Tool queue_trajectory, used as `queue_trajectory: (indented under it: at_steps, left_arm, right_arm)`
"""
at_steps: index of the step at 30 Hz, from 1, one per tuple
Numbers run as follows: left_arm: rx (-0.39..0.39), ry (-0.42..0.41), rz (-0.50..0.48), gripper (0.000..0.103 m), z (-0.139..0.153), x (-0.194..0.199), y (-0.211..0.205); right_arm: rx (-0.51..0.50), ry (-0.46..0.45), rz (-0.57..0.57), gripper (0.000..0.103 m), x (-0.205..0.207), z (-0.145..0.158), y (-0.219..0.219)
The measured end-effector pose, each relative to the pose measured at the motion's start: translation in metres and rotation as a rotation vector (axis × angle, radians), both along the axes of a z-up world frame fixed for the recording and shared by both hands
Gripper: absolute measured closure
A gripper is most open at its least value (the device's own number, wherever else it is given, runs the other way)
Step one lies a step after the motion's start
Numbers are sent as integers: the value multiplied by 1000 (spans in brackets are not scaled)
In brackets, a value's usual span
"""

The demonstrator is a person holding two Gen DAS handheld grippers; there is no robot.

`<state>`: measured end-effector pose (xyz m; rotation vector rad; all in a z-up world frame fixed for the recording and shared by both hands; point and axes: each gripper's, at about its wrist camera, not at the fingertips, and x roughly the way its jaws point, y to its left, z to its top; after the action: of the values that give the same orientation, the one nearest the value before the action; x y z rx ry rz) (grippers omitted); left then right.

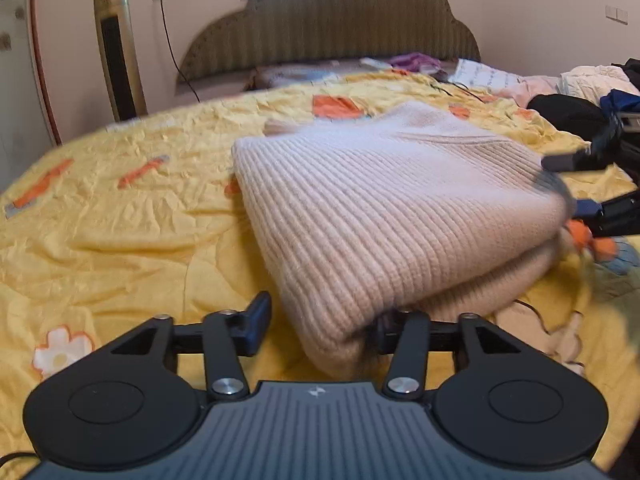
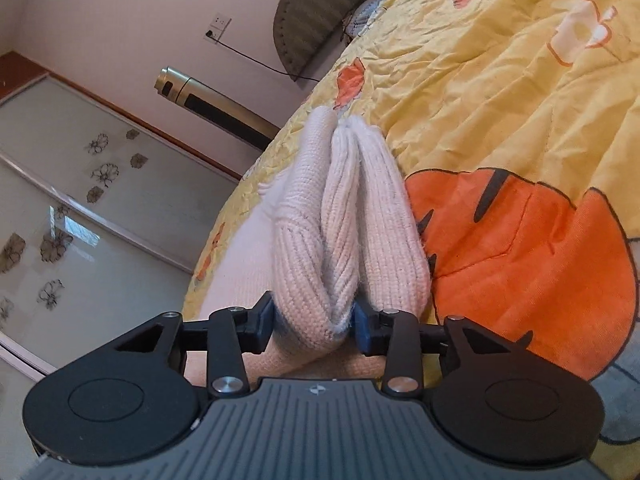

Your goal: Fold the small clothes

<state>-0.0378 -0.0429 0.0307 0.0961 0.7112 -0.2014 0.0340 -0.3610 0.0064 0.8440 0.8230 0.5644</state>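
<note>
While L wrist view looks up the bed [image 1: 120,216], folded sweater [image 1: 384,208] lies dead ahead, long axis running away; left gripper [image 1: 320,322] straddles its near corner, partly open, grip unclear. R wrist view: right gripper [image 2: 312,324] pinches sweater's layered edge.

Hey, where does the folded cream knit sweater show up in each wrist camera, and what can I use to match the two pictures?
Left wrist view: the cream knit sweater fills the centre, lying folded on the yellow bedspread, its near corner reaching the left gripper.
Right wrist view: the sweater stands centre, edge-on, its folded layers between the right gripper fingers.
Shared landmark: the tower fan by the wall.
</note>
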Motion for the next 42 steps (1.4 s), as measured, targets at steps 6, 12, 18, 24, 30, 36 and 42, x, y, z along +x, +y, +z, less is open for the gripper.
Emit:
queue_trajectory:
  at_steps: [6,12,18,24,30,36,42]
  left_arm:
    - [-388,159,-213,28,36,-7,57]
    - [-463,-38,193,14,76,45,102]
    - [-85,-112,290,14,44,126,28]
    - [-101,18,252,13,-3,169,7]
    - [-156,29,238,7,-10,171,18]
    - [-166,30,230,7,-11,174,20]
    - [-167,26,218,7,-11,174,20]
  right_arm:
    - [11,-67,-102,27,-4,26,-41]
    - [-127,-127,-58,27,48,47,-24]
    - [-455,-245,-9,27,108,62,46]
    - [-730,-298,63,17,139,56,106]
    - [-520,-115,64,4,167,7,72]
    - [-560,-129,148,2,172,11,83]
    - [-617,-222,214,53,167,23,106]
